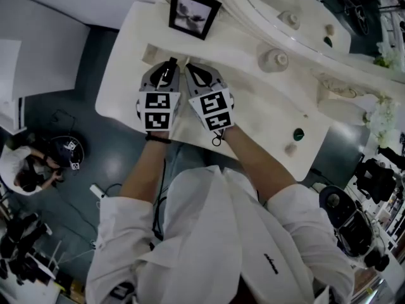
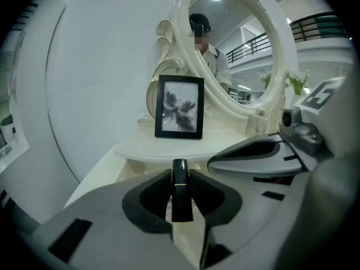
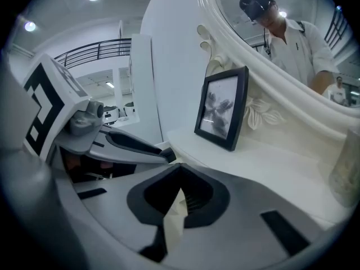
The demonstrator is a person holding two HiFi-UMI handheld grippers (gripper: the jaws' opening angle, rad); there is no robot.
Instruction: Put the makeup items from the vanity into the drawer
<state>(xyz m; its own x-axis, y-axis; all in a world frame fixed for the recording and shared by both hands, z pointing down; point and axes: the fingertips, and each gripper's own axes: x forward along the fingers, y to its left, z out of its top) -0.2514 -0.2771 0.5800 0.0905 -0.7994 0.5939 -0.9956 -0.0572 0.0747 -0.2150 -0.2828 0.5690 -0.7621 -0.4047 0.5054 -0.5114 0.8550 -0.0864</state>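
Above the white counter point(image 1: 123, 81), a black lipstick point(image 2: 180, 196) was clamped in the left hand-held gripper point(image 2: 180, 172), with the right hand-held gripper point(image 3: 179, 170) closed, empty, just beside it.

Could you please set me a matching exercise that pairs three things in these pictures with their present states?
Things:
1. left gripper
2. right gripper
3. picture frame

States:
A. stands upright on the shelf
B. fingers shut, nothing between them
C. fingers shut on a black lipstick tube

Pairs: 1-C, 2-B, 3-A
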